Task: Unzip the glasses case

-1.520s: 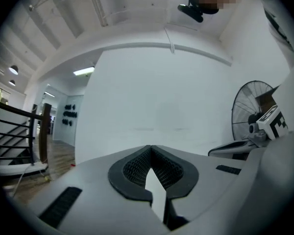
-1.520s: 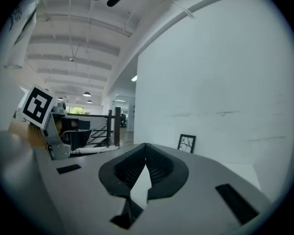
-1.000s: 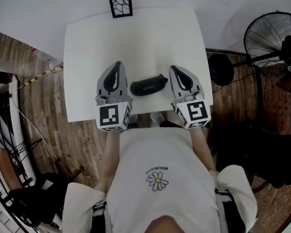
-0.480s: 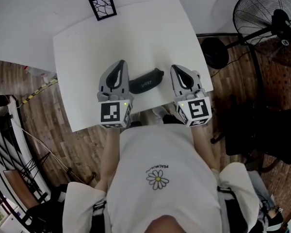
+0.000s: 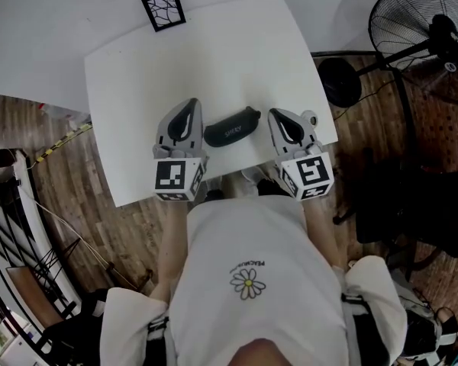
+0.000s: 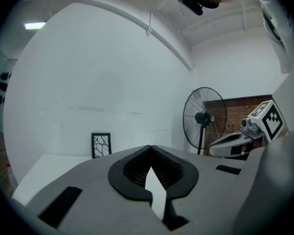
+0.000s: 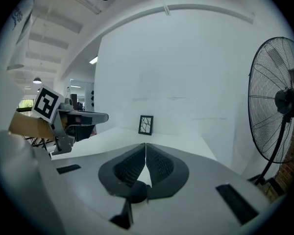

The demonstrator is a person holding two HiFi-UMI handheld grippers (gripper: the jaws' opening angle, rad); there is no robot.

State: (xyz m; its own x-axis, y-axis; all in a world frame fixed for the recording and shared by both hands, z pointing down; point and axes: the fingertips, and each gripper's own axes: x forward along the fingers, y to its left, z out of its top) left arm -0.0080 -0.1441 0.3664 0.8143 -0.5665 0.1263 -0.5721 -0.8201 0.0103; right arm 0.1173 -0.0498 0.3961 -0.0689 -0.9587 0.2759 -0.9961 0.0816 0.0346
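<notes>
The glasses case (image 5: 231,130) lies on the white worktop (image 5: 198,59), close to the near edge and right between the two grippers. It is dark and long. Its long side runs across, from about 8 o'clock to 2 o'clock, so the right end sits a bit farther away. From the left gripper (image 5: 188,104) the case is at 3 o'clock. From the right gripper (image 5: 277,116) it is at 9 o'clock. Each end of the case is just beside one gripper, and neither hand looks clearly nearer. Both grippers are closed up tight with nothing in them. I think each must turn in toward the case next. The zip pull is too small to see, so I cannot tell which end it is on.
</notes>
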